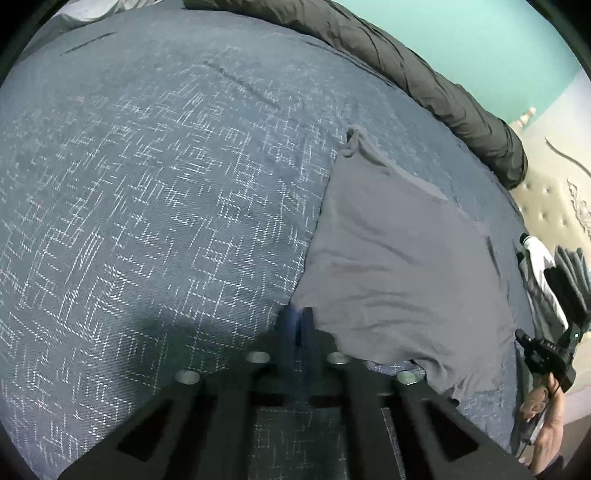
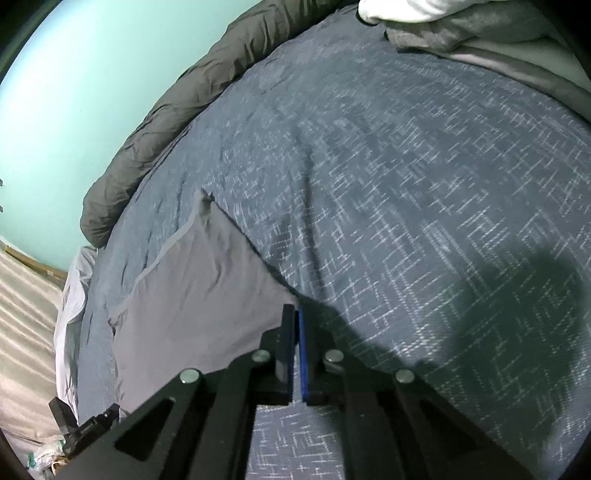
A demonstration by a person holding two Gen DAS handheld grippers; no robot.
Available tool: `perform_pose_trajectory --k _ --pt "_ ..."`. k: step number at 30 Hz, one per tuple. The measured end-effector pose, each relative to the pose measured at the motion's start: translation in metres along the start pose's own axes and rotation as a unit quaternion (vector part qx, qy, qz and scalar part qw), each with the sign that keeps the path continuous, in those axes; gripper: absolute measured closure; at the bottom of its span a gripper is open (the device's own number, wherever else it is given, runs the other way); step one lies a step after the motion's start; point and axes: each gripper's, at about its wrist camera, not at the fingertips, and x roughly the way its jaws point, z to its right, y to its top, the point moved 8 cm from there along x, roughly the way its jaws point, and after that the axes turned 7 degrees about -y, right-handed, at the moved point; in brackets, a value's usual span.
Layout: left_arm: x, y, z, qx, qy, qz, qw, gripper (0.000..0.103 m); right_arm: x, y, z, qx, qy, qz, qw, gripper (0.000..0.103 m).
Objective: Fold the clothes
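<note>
a grey garment (image 1: pixel 402 280) was seen spread flat on a blue bedspread (image 1: pixel 155 206) patterned with white hatching. in the left wrist view the left gripper (image 1: pixel 301 326) was found with its jaws drawn fully together, its tips resting at the near left corner of the garment; whether cloth was pinched between the tips could not be told, as that part was blurred. the garment was laid out ahead and to the right of those tips, with a small twisted point of cloth at its far corner.

in the right wrist view the right gripper (image 2: pixel 297 325) was likewise seen closed, the dark pad and the blue pad pressed side by side, at the near right corner of the same garment (image 2: pixel 192 291); a grip on the cloth could not be confirmed there either. the garment was spread ahead and to the left of these tips.

a dark rolled duvet (image 1: pixel 424 77) was seen along the far edge of the bedspread, against a turquoise wall (image 2: pixel 74 92). a heap of grey and white clothes (image 2: pixel 461 26) was seen far ahead and to the right of the right gripper.
</note>
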Motion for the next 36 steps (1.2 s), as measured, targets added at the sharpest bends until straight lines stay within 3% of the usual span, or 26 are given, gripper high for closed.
perform_pose_trajectory --k 7,23,31,34,36 --pt "-0.023 0.004 -0.003 -0.007 -0.002 0.024 0.9997 0.101 -0.005 0.000 0.003 0.010 -0.006 0.004 1.000 0.102" --pt "-0.001 -0.003 -0.008 -0.033 0.006 0.010 0.9994 0.099 0.005 -0.009 -0.001 -0.001 -0.034 -0.006 0.999 0.099" --pt "-0.001 0.003 -0.009 -0.043 0.005 0.021 0.9988 0.090 -0.011 -0.003 0.003 0.019 -0.032 0.023 0.999 0.078" --pt "0.002 0.002 -0.007 -0.040 0.001 0.018 0.9991 0.080 -0.017 0.000 0.002 0.027 -0.023 0.037 0.999 0.078" --pt "0.008 0.004 -0.003 -0.036 0.002 0.017 0.9992 0.079 -0.017 0.000 0.003 0.028 -0.021 0.040 0.999 0.078"
